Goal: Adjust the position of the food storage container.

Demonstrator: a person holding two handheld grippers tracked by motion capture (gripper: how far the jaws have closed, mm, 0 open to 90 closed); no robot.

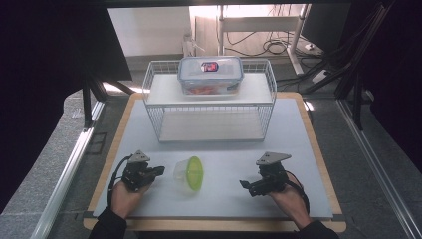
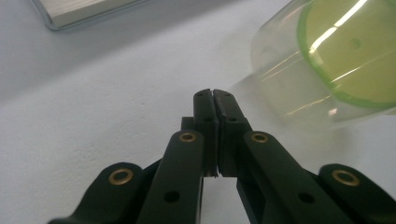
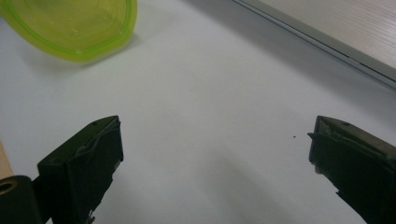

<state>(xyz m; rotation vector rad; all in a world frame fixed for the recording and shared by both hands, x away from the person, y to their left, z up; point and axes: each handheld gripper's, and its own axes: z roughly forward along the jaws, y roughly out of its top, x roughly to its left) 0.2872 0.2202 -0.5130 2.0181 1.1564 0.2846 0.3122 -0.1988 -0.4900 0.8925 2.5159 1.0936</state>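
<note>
Here left claw (image 2: 213, 92) closed, empty; right claw (image 3: 212, 149) wide, empty.

lidded cup (image 2: 327, 65) cut off, box contents (image 1: 209, 90) unclear

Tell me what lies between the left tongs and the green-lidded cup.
Nothing: in the left gripper view, bare white table separates the shut left tongs from the green-lidded cup lying on its side.

Cup (image 1: 189, 173) on its side on table (image 1: 224, 199) between both grippers, wire rack (image 1: 209, 107) behind.
</note>
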